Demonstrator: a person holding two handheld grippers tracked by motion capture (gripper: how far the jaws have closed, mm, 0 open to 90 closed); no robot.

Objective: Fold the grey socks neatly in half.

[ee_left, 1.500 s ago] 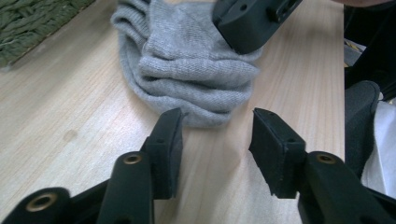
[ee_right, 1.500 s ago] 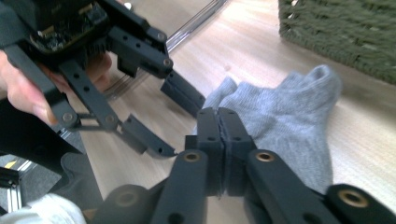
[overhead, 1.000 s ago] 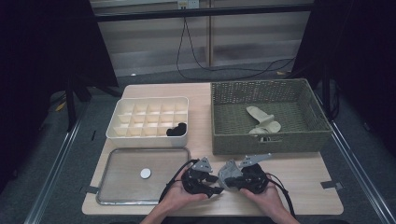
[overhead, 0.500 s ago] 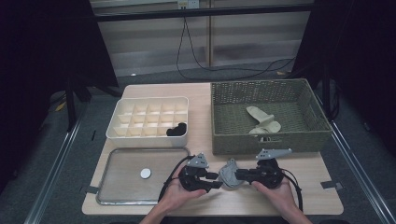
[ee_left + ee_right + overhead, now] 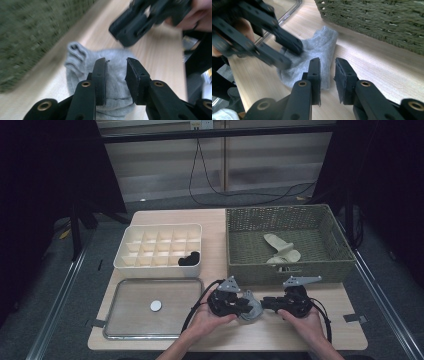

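Between both hands on the table, the grey sock (image 5: pixel 319 50) lies flat; left gripper (image 5: pixel 115 75) closing over it, right gripper (image 5: pixel 327 75) opening, off it.

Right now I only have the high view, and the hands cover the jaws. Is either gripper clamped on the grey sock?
Observer: No. The left gripper has a gap between its jaws, which have just been closing. The grey sock lies under that gap, and the pads aren't pressing it.
Operator: And the right?
Observer: The right gripper jaws have just been opening. Bare table shows through the gap, and the sock's edge sits behind one jaw.
Operator: Sock flat?
Observer: Slightly bunched, with one end pointing toward the woven basket.
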